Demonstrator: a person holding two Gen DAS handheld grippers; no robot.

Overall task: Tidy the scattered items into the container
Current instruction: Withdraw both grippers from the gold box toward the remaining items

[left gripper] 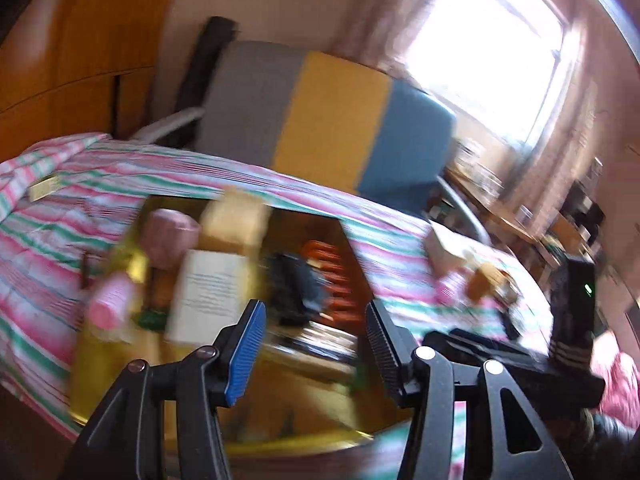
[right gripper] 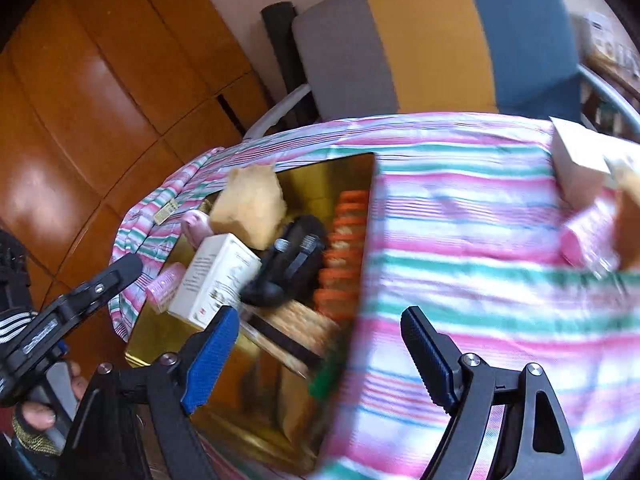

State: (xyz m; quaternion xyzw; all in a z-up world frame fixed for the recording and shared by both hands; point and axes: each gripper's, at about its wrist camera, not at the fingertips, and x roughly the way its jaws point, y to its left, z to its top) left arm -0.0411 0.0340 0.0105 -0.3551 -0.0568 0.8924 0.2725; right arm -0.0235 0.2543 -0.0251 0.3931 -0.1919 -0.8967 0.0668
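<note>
White carton [right gripper: 578, 162], desk's far right corner: light, stiff, crushable; grip flat sides; left gripper [left gripper: 316, 344] and right gripper [right gripper: 316, 354] jaws spread, empty.

Gold container [right gripper: 332, 176], white box [right gripper: 216, 280], pink-green-white striped cloth [right gripper: 460, 216], grey-yellow-blue chair [right gripper: 432, 40].

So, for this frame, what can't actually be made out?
- Printed text on the white box: too small and blurred in both wrist views.
- Items at the cloth's far right: motion blur and the right wrist view's edge cut them.
- Near end of the gold container: smeared in the left wrist view and partly behind the left gripper.
- The small flat yellowish item: too small to identify.
</note>
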